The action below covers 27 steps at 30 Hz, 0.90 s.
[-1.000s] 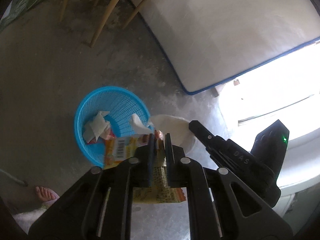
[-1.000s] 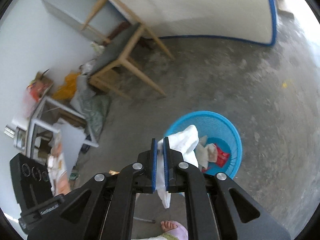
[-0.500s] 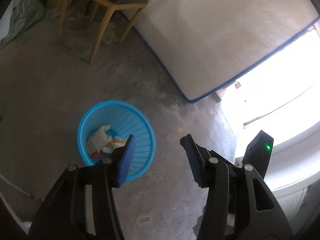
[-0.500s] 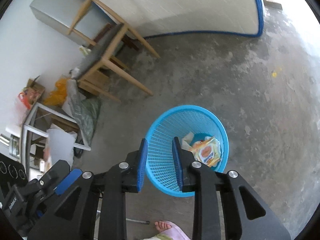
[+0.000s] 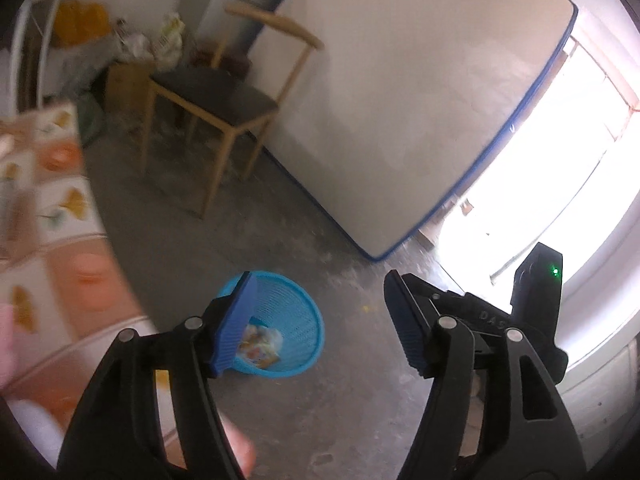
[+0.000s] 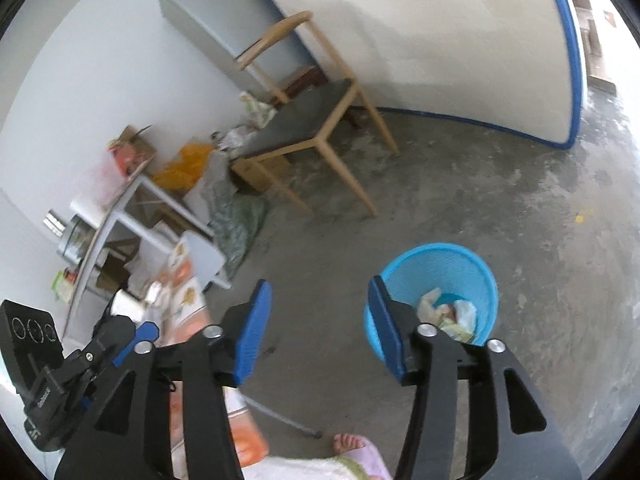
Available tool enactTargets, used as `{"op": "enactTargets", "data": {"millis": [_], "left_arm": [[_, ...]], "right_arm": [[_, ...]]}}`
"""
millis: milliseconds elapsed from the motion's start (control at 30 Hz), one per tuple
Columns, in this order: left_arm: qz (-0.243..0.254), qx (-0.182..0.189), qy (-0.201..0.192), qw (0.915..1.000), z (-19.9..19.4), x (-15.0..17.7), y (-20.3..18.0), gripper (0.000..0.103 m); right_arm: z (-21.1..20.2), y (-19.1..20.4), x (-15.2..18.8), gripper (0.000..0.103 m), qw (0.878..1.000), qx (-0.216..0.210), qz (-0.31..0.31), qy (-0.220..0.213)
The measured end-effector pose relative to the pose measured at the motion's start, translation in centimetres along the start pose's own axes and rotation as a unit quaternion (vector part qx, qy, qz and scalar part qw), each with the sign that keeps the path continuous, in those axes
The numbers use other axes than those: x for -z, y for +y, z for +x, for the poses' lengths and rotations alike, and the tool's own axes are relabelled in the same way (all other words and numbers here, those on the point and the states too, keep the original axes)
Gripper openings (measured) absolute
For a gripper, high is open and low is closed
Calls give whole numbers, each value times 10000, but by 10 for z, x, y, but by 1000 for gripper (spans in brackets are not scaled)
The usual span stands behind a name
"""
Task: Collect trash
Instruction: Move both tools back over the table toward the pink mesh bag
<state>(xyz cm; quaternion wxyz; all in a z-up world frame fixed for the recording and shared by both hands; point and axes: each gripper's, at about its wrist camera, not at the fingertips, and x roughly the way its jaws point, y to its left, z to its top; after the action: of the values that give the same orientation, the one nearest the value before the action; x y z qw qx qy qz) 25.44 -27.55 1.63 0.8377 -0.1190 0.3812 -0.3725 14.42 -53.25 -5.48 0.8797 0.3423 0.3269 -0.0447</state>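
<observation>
A blue mesh basket (image 5: 296, 320) (image 6: 448, 276) stands on the concrete floor, well below both grippers. In it lie a yellow snack wrapper (image 5: 258, 346) and crumpled white tissues (image 6: 448, 314). My left gripper (image 5: 318, 314) hangs above the basket; its jaws are opening and nothing is between them. My right gripper (image 6: 320, 318) is also high over the floor just left of the basket, jaws opening and empty. The right gripper's body (image 5: 536, 292) shows in the left wrist view, and the left gripper's body (image 6: 72, 364) shows at the lower left of the right wrist view.
A table with a flower-patterned cloth (image 5: 48, 216) stands at the left. A wooden chair (image 5: 224, 108) (image 6: 312, 116) stands by a leaning white mattress (image 5: 400, 100). Clutter and a white rack (image 6: 132, 216) line the wall. A bare foot (image 6: 348, 442) is near the bottom.
Both grippers opened and let go of the wrapper and the tissue, which now lie in the basket. Both rose and pulled back, so the basket looks smaller and the table has come into view.
</observation>
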Motion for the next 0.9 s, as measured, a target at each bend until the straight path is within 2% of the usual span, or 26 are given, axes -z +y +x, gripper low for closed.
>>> {"op": "enactTargets", "data": {"millis": [133, 333, 467, 533, 633, 767, 900], "left_arm": [[40, -239, -206, 9995, -47, 4, 14, 67], [66, -905, -585, 9942, -130, 21, 50, 70], [184, -1409, -888, 9859, -176, 34, 76, 71], [500, -1769, -1042, 9774, -196, 47, 85, 71], [680, -2144, -1018, 9690, -209, 66, 99, 71], [428, -2316, -973, 9670, -227, 85, 126, 71], [210, -2360, -1031, 9660, -234, 87, 152, 71]], "right_arm": [[-7, 40, 13, 58, 9989, -331, -213, 270], [-16, 96, 32, 65, 9936, -855, -457, 578], [-11, 135, 49, 67, 9876, -1115, -604, 924], [-1, 158, 62, 68, 9841, -1183, -760, 1088], [22, 194, 89, 68, 9738, -1320, -1012, 1549], [47, 224, 110, 68, 9650, -1436, -1077, 1914], [71, 237, 113, 68, 9634, -1393, -860, 2123]]}}
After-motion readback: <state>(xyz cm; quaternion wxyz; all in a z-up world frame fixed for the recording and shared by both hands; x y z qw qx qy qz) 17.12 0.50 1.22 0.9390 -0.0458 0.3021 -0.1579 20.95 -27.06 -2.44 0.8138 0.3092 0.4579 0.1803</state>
